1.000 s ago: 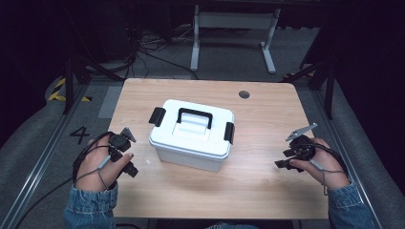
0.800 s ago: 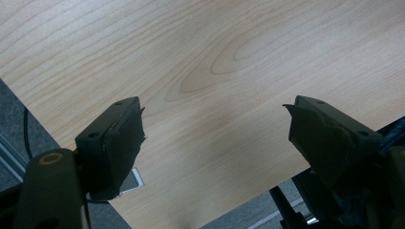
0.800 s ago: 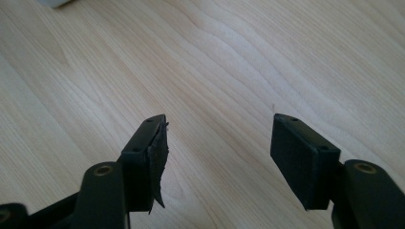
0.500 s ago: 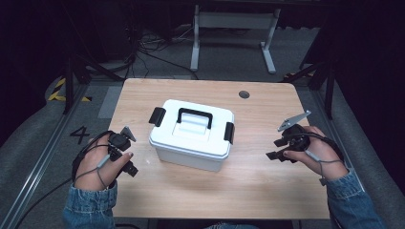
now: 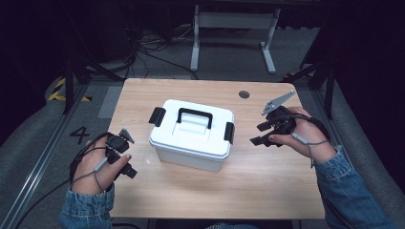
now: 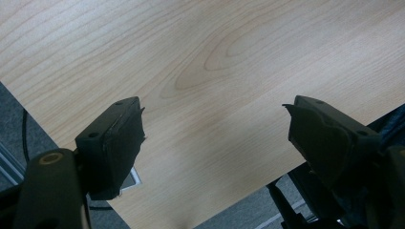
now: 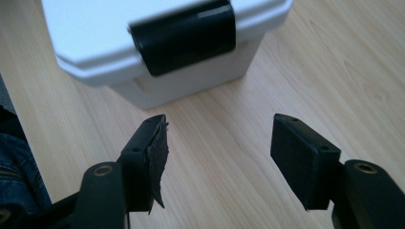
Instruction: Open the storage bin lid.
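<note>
Presently we hold both tongs with jaws spread wide and nothing between them. Ahead of the right gripper [image 5: 261, 134], just beyond its jaws, stands the white storage box [image 5: 191, 134], lid on, with its black side latch [image 7: 184, 36] facing us and apparently snapped down. A second latch [image 5: 157, 116] sits on the far end from that gripper, and a black carry handle [image 5: 195, 116] lies on the lid.

We judge the step in hand to be the approach to the near latch. The next move calls for bringing the right jaws forward and up to the latch's lower edge, level with it, to grip or lever it without shoving the box.

Our left gripper [image 5: 125, 160] hangs over bare wood near the table edge, well apart from the box, pointing away from it; it may need to come in to steady the box.

Under both tongs lies a light wood-grain table [image 5: 267, 186] with a round cable hole [image 5: 244, 94] beyond the right gripper. Past the table we note a dark room, grey floor, loose cables and a metal stand [image 5: 232, 21].
</note>
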